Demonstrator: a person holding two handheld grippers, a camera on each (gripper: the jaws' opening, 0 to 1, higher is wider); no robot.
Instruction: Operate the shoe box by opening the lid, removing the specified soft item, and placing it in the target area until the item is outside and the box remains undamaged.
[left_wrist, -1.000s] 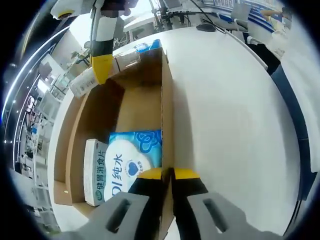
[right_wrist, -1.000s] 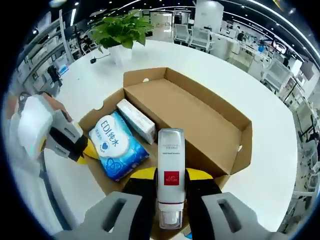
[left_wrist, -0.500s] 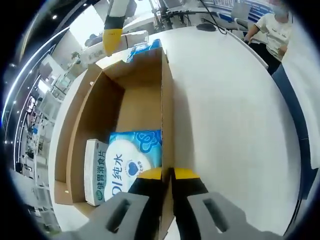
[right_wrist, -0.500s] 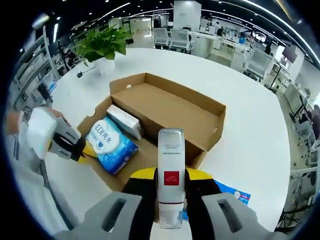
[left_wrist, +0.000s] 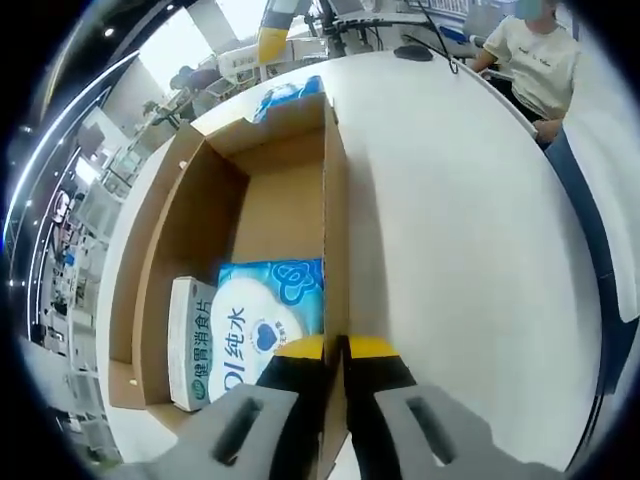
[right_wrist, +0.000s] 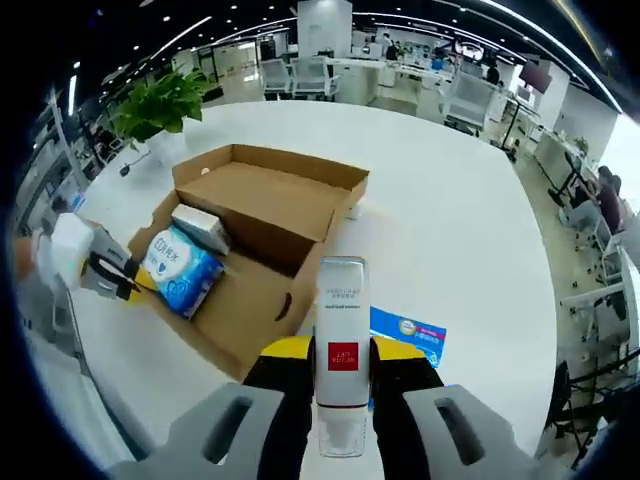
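Observation:
The open cardboard shoe box (left_wrist: 200, 210) (right_wrist: 262, 200) lies on a white table. At one end of it lie a blue wipes pack (left_wrist: 262, 318) (right_wrist: 178, 272) and a small white carton (left_wrist: 190, 342) (right_wrist: 200, 224). My left gripper (left_wrist: 335, 348) is shut on the top edge of the box's side wall, and it appears at the box's left corner (right_wrist: 108, 276) in the right gripper view. My right gripper (right_wrist: 342, 350) is shut on a white tube (right_wrist: 342, 300) with a red label, held high above the table beside the box. Its yellow tip (left_wrist: 272, 40) shows beyond the box's far end.
A flat blue packet (right_wrist: 408, 330) (left_wrist: 290, 94) lies on the table by the box's far end. A potted plant (right_wrist: 160, 102) stands at the table's far side. A person (left_wrist: 535, 62) sits at the table edge. Office desks and chairs surround the table.
My right gripper has risen and drawn away from the box with the tube, so the box looks smaller in its view. The left gripper has kept its hold on the wall.

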